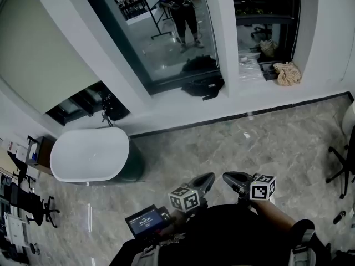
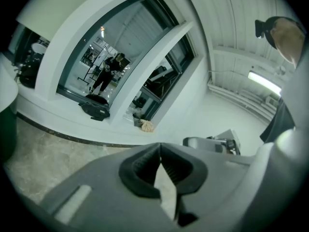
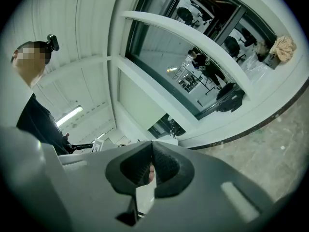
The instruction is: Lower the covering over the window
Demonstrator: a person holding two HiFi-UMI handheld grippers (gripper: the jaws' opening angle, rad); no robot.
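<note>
A pale roller blind (image 1: 47, 49) hangs over most of the left window, with a dark gap below its bottom edge. The middle window (image 1: 161, 26) is bare dark glass that reflects a standing person. In the right gripper view the blind (image 3: 140, 98) shows as a pale panel left of the bare glass (image 3: 193, 66). Both grippers are held low in front of the person's body, far from the windows. My left gripper (image 1: 208, 177) (image 2: 160, 151) is shut with nothing between its jaws. My right gripper (image 1: 228, 177) (image 3: 152, 149) is shut and holds nothing too.
A white oval tub (image 1: 89, 154) stands on the marble floor below the blind. A black bag (image 1: 202, 85) and a beige cloth (image 1: 287, 73) lie on the white sill. An office chair (image 1: 341, 159) is at the right edge, with more chairs at the far left.
</note>
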